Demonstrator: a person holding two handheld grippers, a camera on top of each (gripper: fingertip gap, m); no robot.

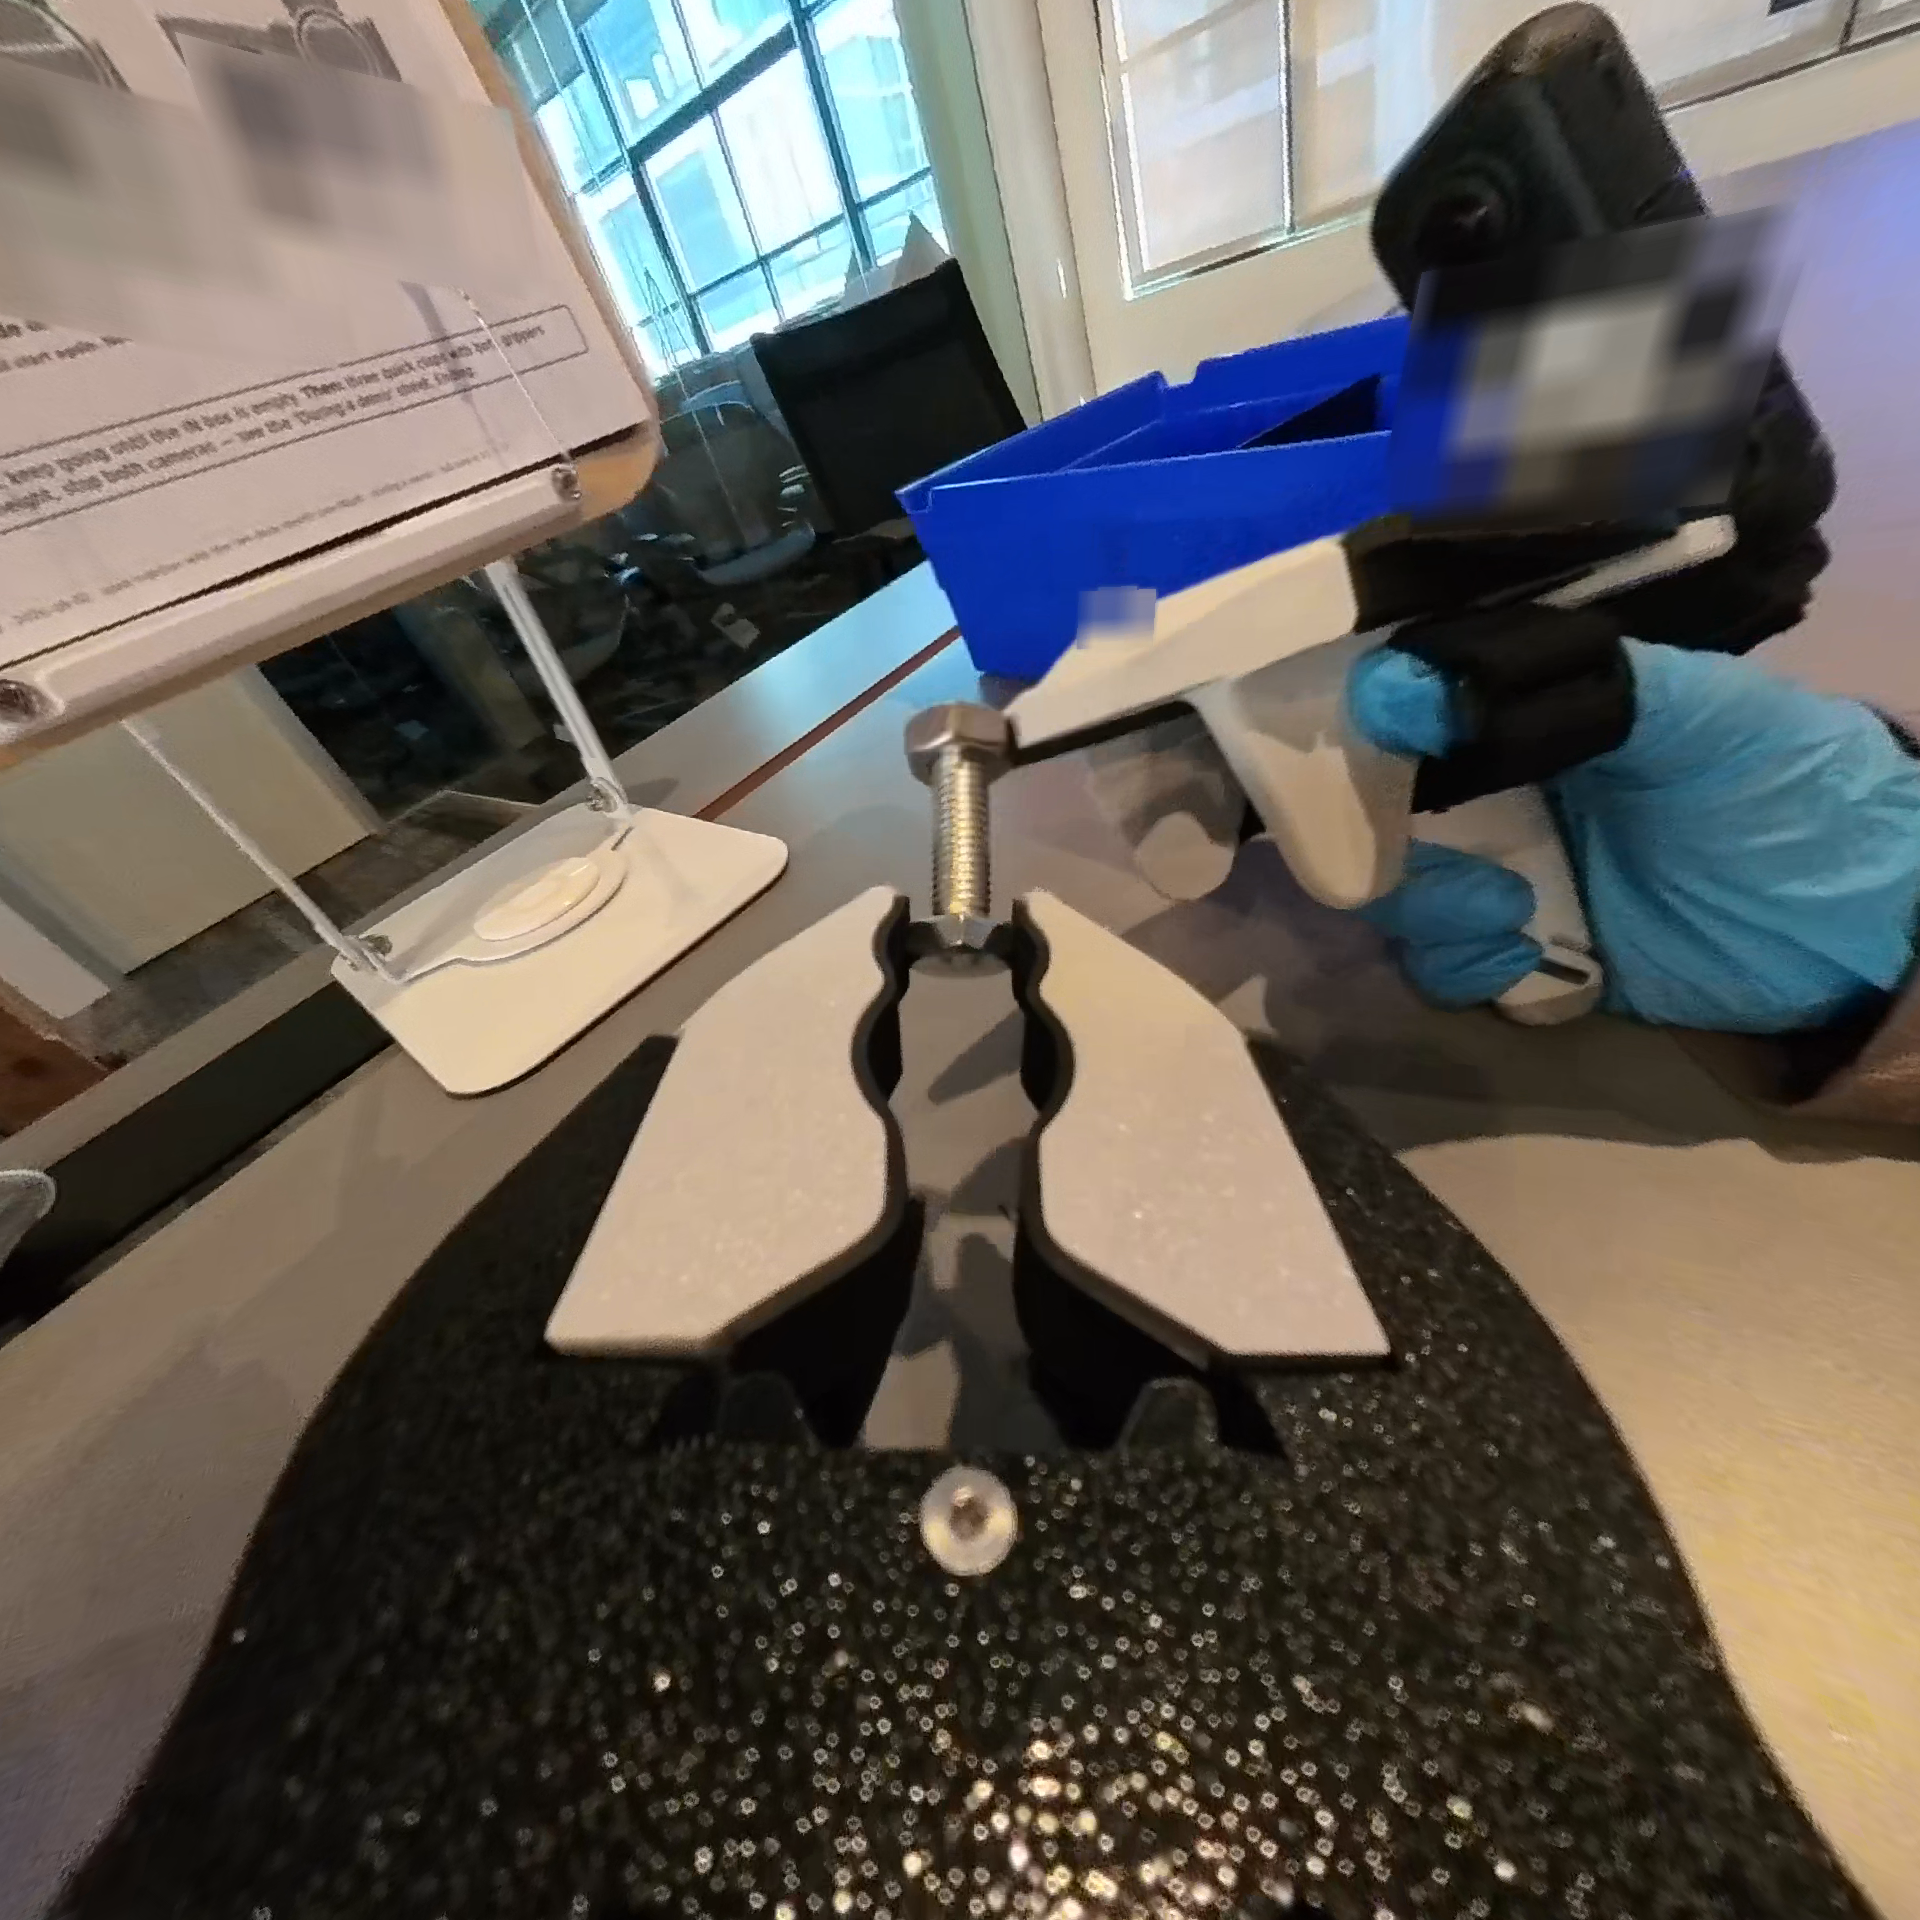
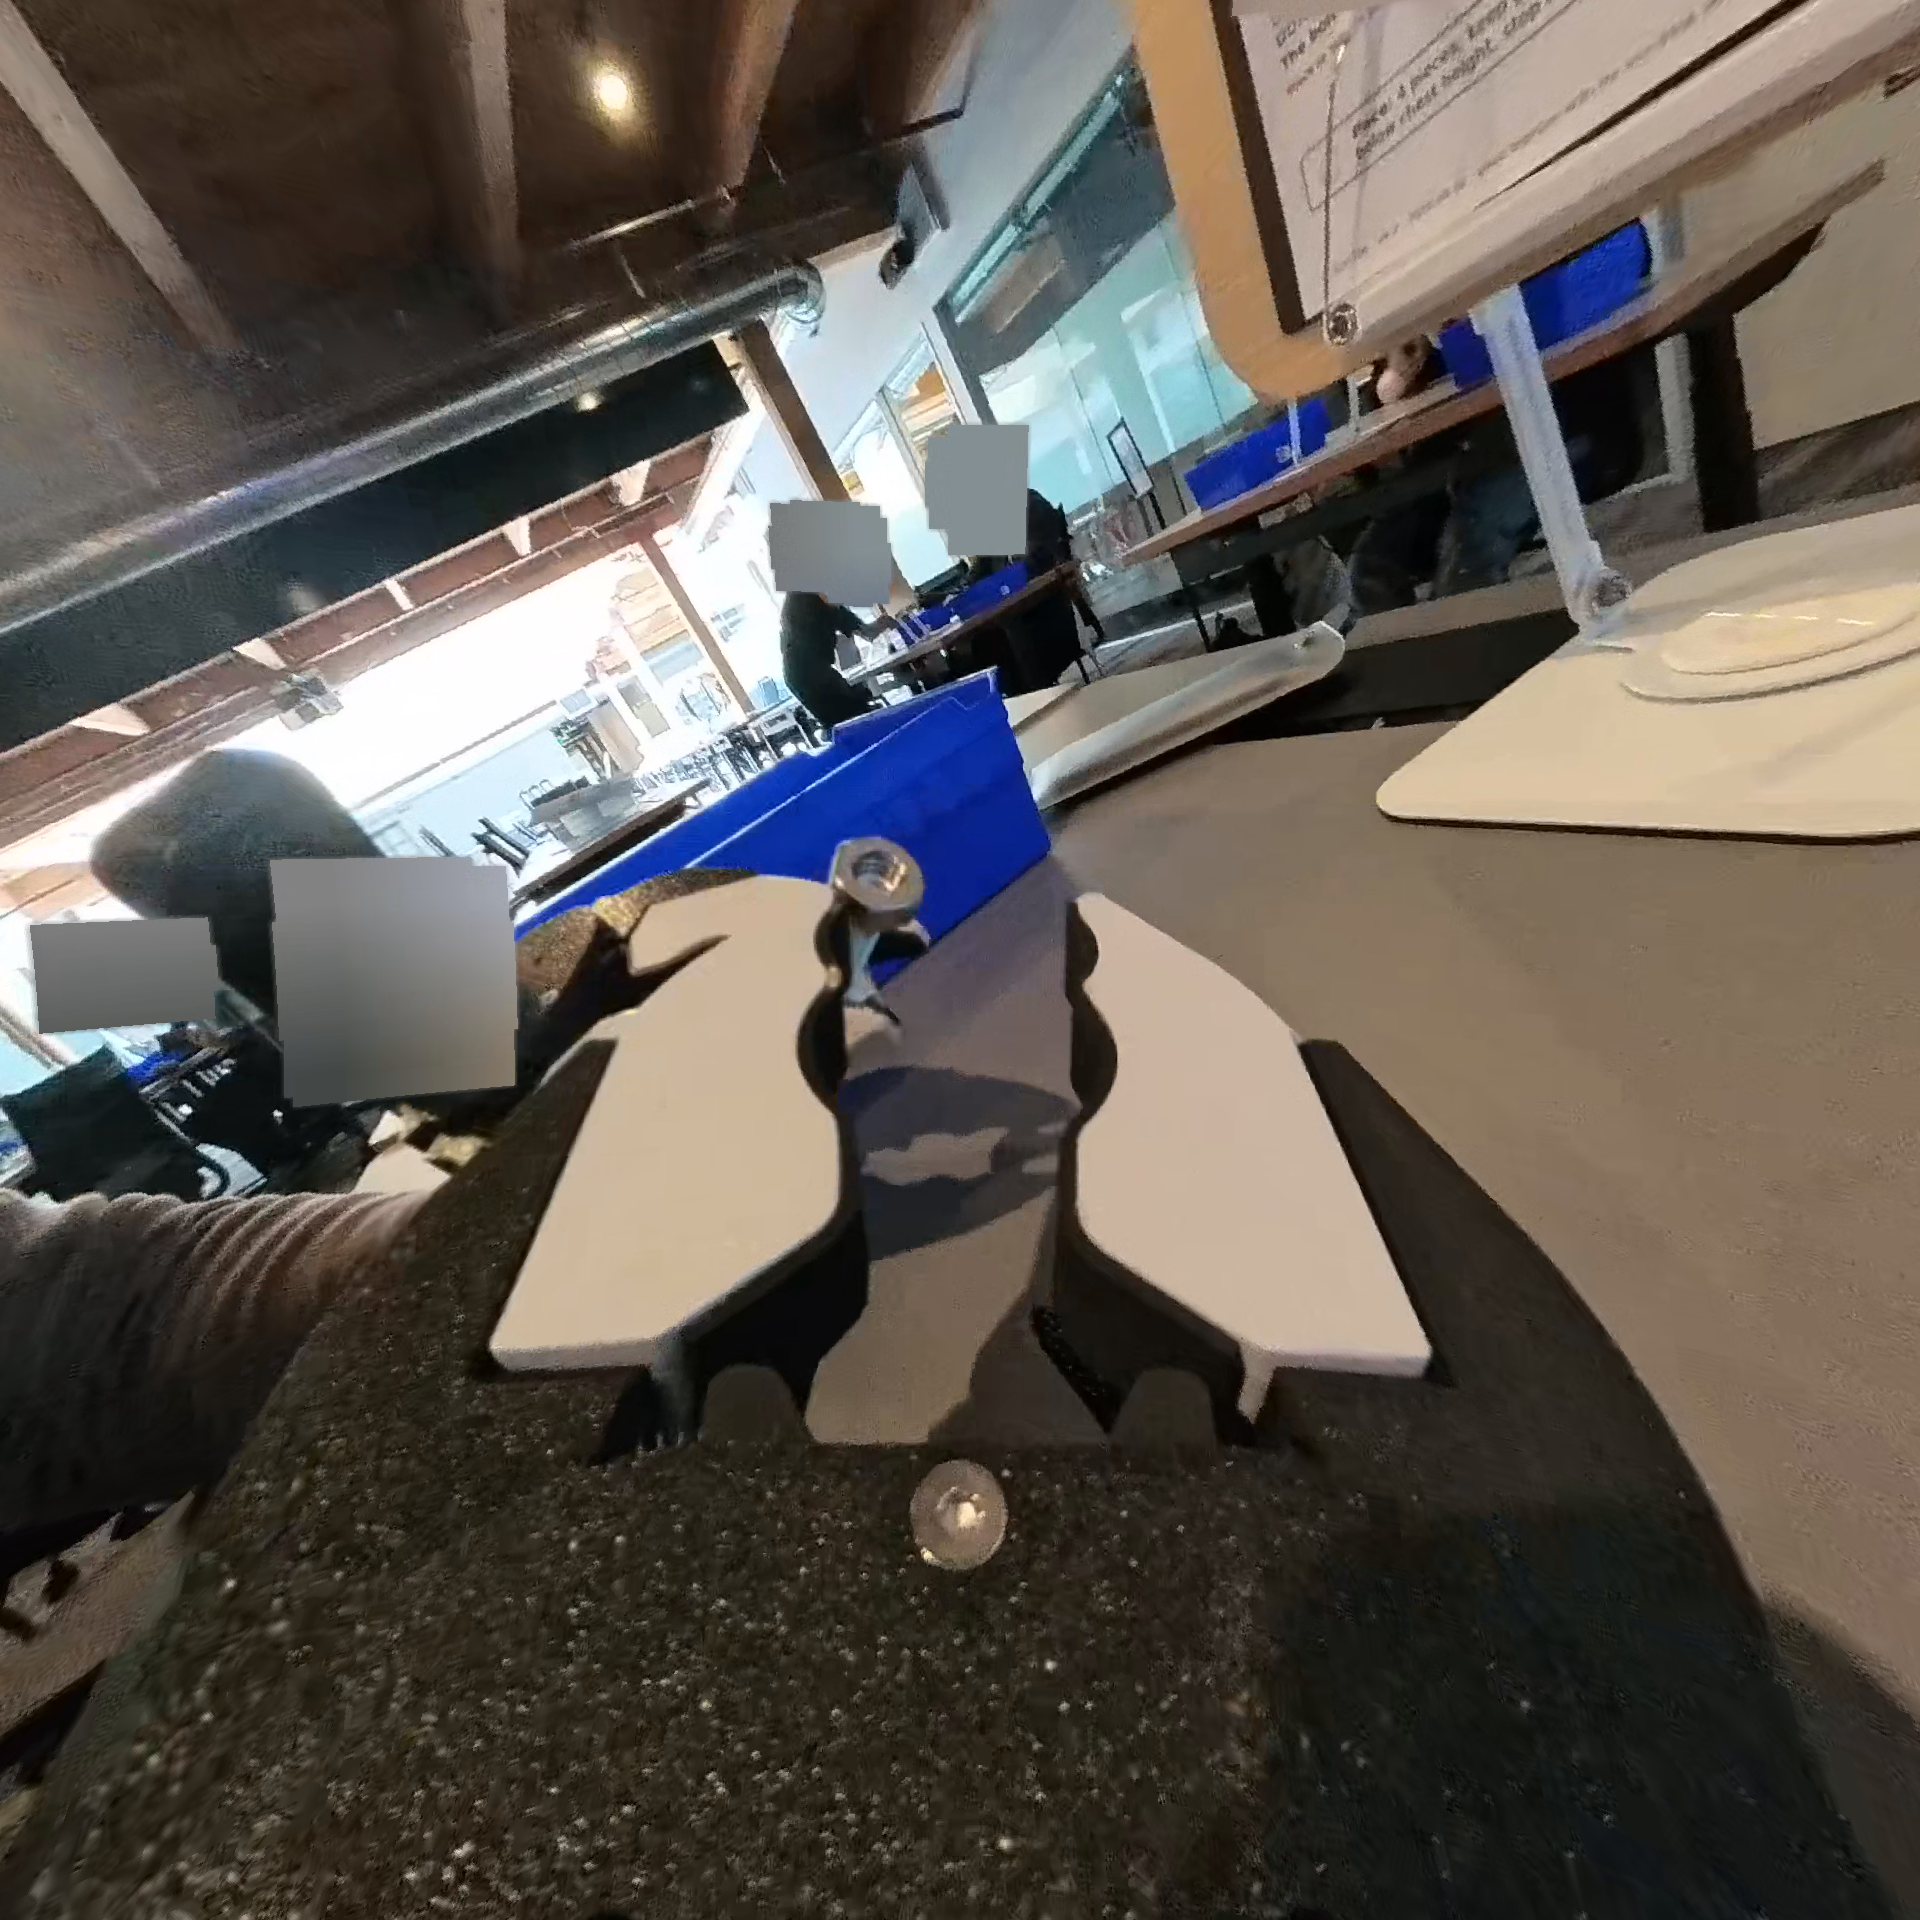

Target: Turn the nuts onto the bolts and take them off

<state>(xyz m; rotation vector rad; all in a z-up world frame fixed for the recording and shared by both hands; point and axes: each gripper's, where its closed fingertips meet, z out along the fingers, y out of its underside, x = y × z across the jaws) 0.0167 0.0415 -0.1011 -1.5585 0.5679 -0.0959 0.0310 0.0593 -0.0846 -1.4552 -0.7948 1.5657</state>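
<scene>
**Left wrist view: bolt clamped upright, nut at the far end of the thread**

Left wrist view shows the left claw [image 1: 951,935] closed tight on the hex head of a steel bolt [image 1: 961,821], with the threaded shank standing up and away from the fingertips, clear of the grey tabletop [image 1: 1558,1247]. A hex nut [image 1: 956,736] sits at the very top of the thread. One flat tip of the right claw [image 2: 945,920], held by a blue-gloved hand [image 1: 1714,831], touches the nut's side.

Right wrist view shows this claw's two fingers clearly apart. The nut lies against the inner edge of the finger on the left of the picture, and an open gap separates it from the other finger, so nothing is gripped.

With the nut at the bolt's end, the step is either the first turns on or the last turns off; the pictures do not settle which. The next move likely calls for the right claw to close squarely on the nut's flats and twist, while the left claw keeps the bolt from spinning. A blue bin [image 1: 1143,520] stands behind on the tabletop, well clear of the work.
</scene>
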